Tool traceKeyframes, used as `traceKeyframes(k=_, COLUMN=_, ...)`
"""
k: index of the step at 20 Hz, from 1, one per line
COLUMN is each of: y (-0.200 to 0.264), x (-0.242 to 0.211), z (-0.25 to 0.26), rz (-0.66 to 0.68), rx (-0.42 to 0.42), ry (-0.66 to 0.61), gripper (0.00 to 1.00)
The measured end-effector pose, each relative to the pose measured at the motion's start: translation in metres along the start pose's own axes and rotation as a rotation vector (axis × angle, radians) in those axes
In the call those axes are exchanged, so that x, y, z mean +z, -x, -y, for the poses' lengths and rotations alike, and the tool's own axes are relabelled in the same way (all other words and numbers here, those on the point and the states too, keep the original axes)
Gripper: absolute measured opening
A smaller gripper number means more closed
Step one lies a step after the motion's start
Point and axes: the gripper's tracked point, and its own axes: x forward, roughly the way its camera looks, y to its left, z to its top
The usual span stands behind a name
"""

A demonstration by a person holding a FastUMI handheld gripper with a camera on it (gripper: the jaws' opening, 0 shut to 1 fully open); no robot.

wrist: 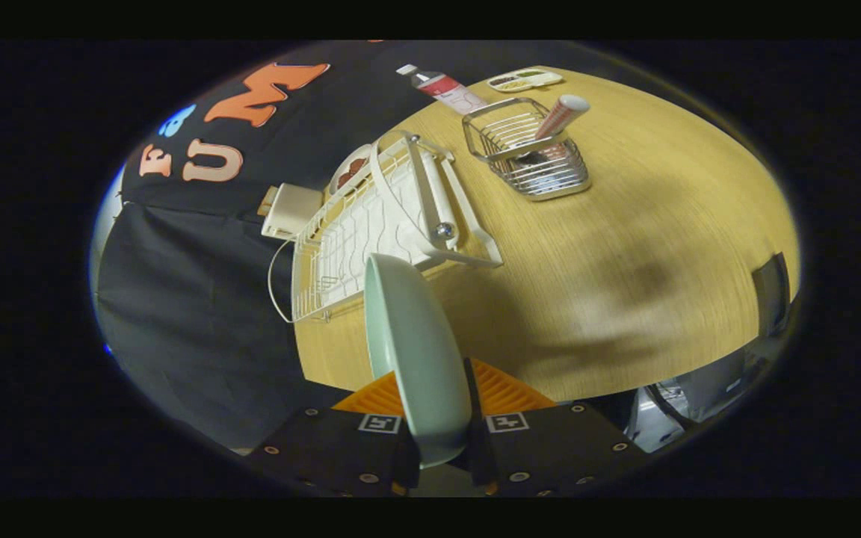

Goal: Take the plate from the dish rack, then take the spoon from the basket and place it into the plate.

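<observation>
Just ahead of the dish rack (371, 224), on its near side, the plate (412, 351) hangs edge-on above the desk (625, 246), clear of the rack's wires. The hand-held gripper (434, 426) is clamped on it: both fingers press the plate's lower rim, one on each face. The plate stands nearly upright, likely because it sat in a slot in the rack and an edge pinch is the only hold that posture allows.

- Plate relative to the fingers: rim between them, body rising up and away beyond them towards the rack.
- Dish rack: white wire frame, tilted in this view, at the desk's edge against the black cloth wall. A second dish (348, 173) with something dark on it sits at the rack's far end.
- Basket (531, 153): wire, beyond the rack and to its right, well apart from the plate. The spoon (561, 118) stands in it, pale handle leaning up and out, easy to reach from above.
- Beyond the basket: a tube (445, 88) lying flat, and a small tray (526, 79).

Judgement: first step looks done; the plate has yet to be laid flat on open desk right of the rack. The tilted hold risks slipping if swung fast.
</observation>
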Motion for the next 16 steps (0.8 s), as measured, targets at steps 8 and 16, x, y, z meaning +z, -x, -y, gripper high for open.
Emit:
traceKeyframes(k=8, y=-0.037, x=-0.012, z=0.018, rz=-0.013, rx=0.043, ry=-0.062, gripper=0.27)
traceKeyframes(k=16, y=-0.051, x=0.002, z=0.014, rz=0.075, rx=0.087, ry=-0.13, gripper=0.32)
